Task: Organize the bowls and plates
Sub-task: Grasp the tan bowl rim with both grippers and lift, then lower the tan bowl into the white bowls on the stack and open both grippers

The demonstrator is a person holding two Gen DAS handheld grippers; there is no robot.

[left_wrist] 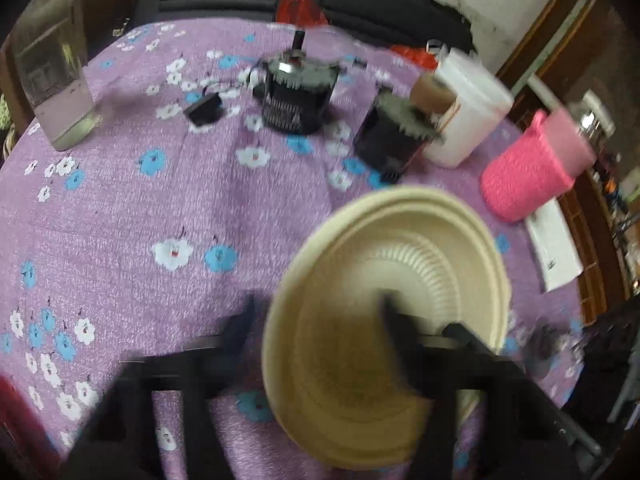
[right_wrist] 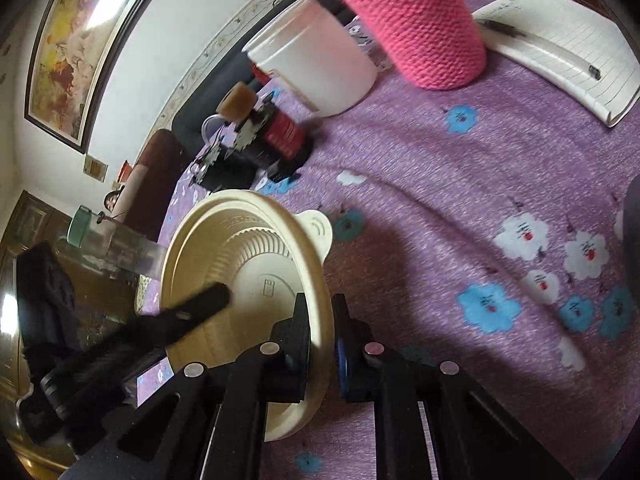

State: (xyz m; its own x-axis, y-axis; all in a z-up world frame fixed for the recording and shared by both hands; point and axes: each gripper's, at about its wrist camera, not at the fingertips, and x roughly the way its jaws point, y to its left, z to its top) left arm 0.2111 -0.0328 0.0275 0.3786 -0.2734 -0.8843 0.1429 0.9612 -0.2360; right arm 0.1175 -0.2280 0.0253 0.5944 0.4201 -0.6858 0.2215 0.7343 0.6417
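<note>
A stack of nested cream bowls (left_wrist: 360, 360) hangs tilted above the purple flowered tablecloth (left_wrist: 140, 208), held from two sides. In the left wrist view my left gripper (left_wrist: 318, 316) straddles the near wall: one finger (left_wrist: 394, 328) lies inside the bowl, the other (left_wrist: 242, 324) outside it. The picture is blurred, and the wall appears pinched between them. In the right wrist view the cream bowls (right_wrist: 256, 276) stand on edge and my right gripper (right_wrist: 320, 304) is shut on the rim. The left gripper's inner finger (right_wrist: 200, 304) shows there against the inner wall.
Behind the bowls stand two black devices (left_wrist: 298, 96) (left_wrist: 394, 140), a white tub (left_wrist: 464, 112), a pink knitted cup (left_wrist: 528, 168) and a lined notebook (right_wrist: 560, 48) with a pen. A glass jar (left_wrist: 56, 80) stands far left. A dark sofa runs along the back.
</note>
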